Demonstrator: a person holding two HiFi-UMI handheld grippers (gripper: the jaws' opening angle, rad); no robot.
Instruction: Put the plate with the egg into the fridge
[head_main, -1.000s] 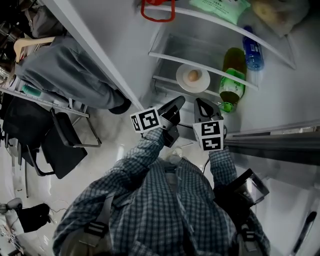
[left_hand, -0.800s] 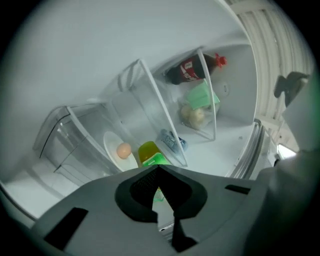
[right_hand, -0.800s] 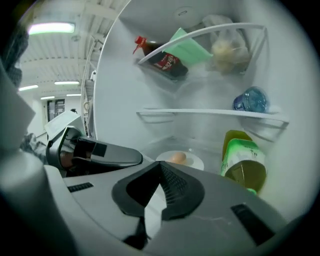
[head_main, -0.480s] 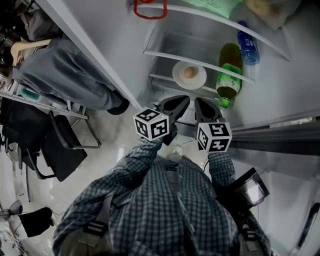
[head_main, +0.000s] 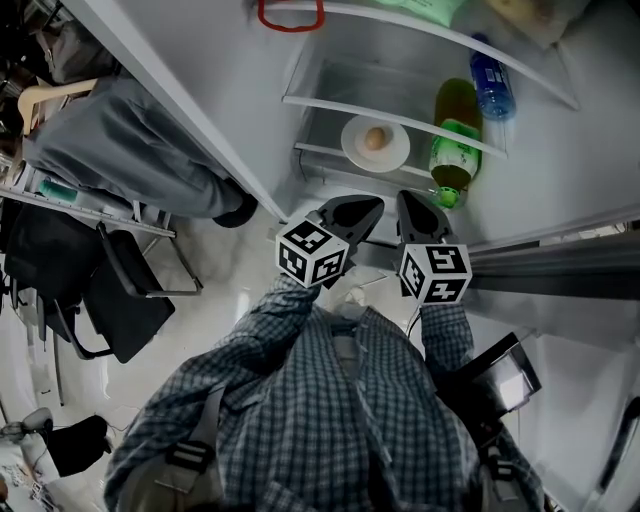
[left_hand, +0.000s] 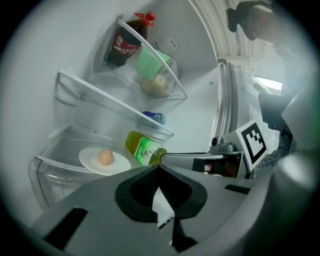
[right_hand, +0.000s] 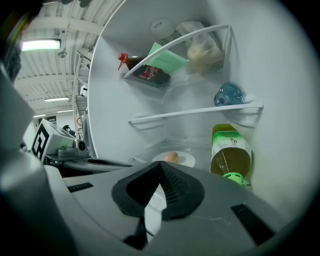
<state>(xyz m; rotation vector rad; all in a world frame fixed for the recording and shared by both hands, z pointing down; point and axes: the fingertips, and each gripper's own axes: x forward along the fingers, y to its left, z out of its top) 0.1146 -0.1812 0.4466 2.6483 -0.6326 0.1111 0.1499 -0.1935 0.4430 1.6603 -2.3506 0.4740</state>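
**Left tongs (left_hand: 159, 167) and right tongs (right_hand: 161, 164) closed, empty; plate (head_main: 352, 148) on fridge (head_main: 330, 60) shelf (head_main: 330, 105)**

The left tongs are recorded fully closed, tips met, with nothing held or touched. Just to their right, the right tongs are likewise seen closed on nothing. Both are held side by side before the open fridge, pointed at its lower shelf. The plate, with the egg (head_main: 375, 139) at its centre, is set on that shelf, beyond the tips and apart from both tongs. A green bottle (head_main: 452, 140) is noted just right of the plate.
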